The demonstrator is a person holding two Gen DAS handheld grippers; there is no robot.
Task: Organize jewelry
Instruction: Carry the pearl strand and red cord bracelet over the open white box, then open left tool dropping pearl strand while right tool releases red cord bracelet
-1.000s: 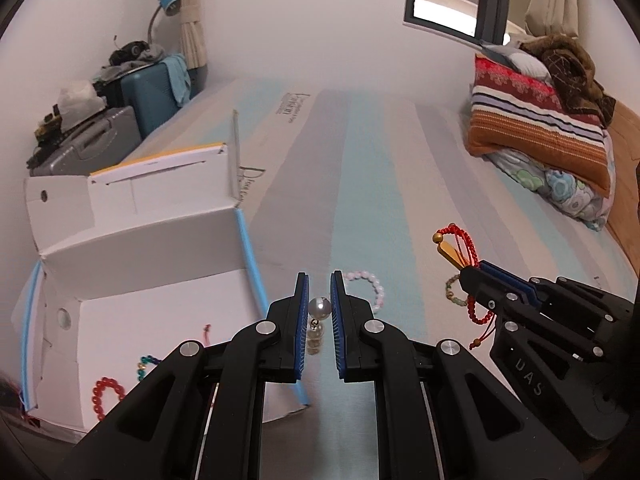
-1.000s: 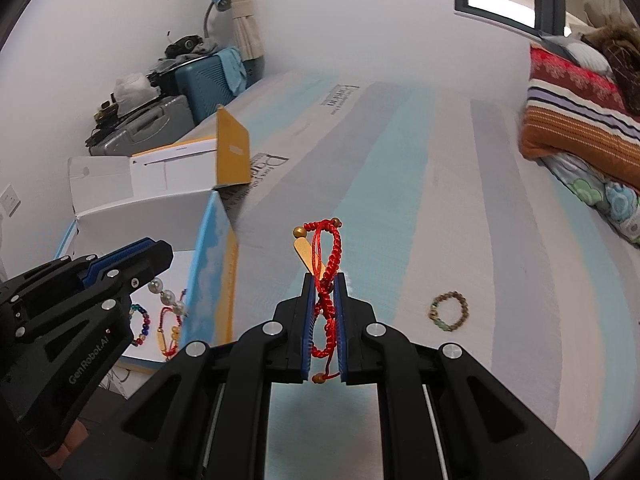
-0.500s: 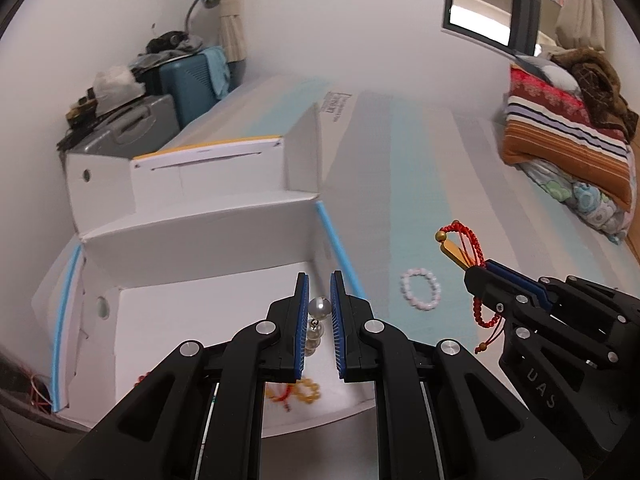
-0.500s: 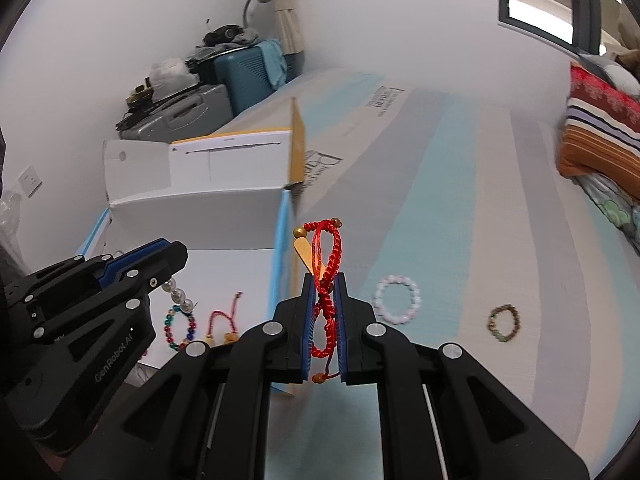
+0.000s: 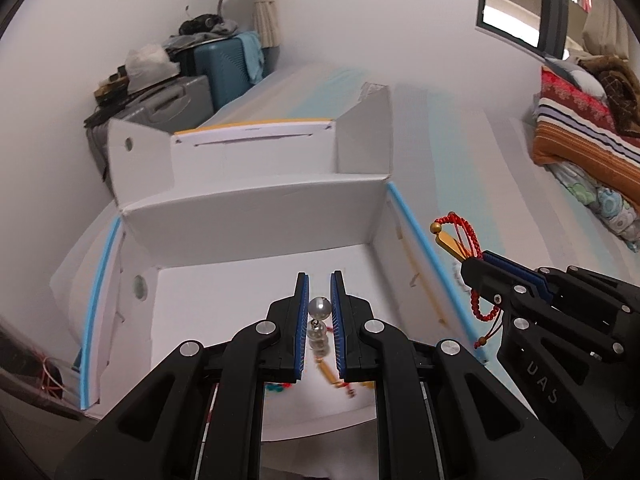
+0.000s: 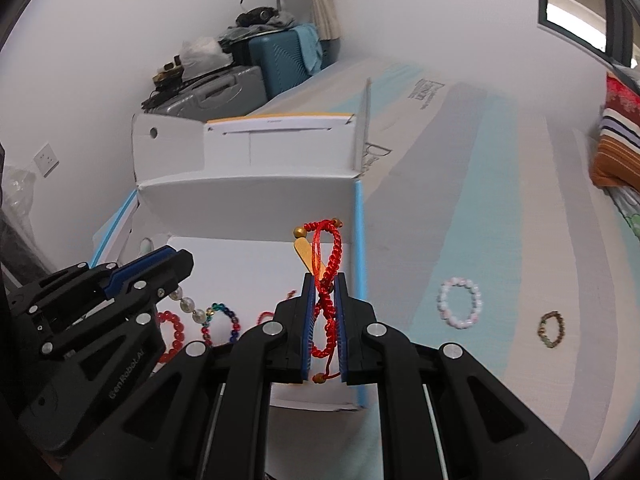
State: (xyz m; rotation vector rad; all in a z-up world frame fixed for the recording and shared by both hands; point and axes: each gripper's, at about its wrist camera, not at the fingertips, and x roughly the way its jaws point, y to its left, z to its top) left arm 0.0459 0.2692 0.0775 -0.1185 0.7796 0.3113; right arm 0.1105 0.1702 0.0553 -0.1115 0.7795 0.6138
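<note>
Release is the step in hand, as I judge it: both grippers hang over the open white box (image 5: pixel 248 220) with a piece each, and the job is to let go cleanly. The left gripper (image 5: pixel 319 312) is clamped on a pearl strand (image 5: pixel 319 307), its top bead pinched between the blue pads while the rest dangles toward the box floor; the right gripper (image 6: pixel 323 314) is closed on a red braided bracelet (image 6: pixel 326 264), whose loop and gold beads stand up above the fingertips and whose tail hangs below. To do it well, lower each piece close to the floor before opening, since a dangling strand dropped from height could land in a heap or tangle with what lies below; I would also carry the right gripper a little further left, as it sits close to the box's blue-edged right wall (image 6: pixel 359 240). The right wrist view shows what the left cannot — a red bead bracelet (image 6: pixel 174 334) and a multicoloured bead bracelet (image 6: pixel 220 320) already on the near floor of the box, the pearl strand's lower beads, and two pieces still out on the striped mattress (image 6: pixel 500 200) to the right, a pale pink bracelet (image 6: pixel 459 307) and a brown-green one (image 6: pixel 552 329). The left wrist view alone shows the box's far wall and bare middle floor, a good landing spot.
</note>
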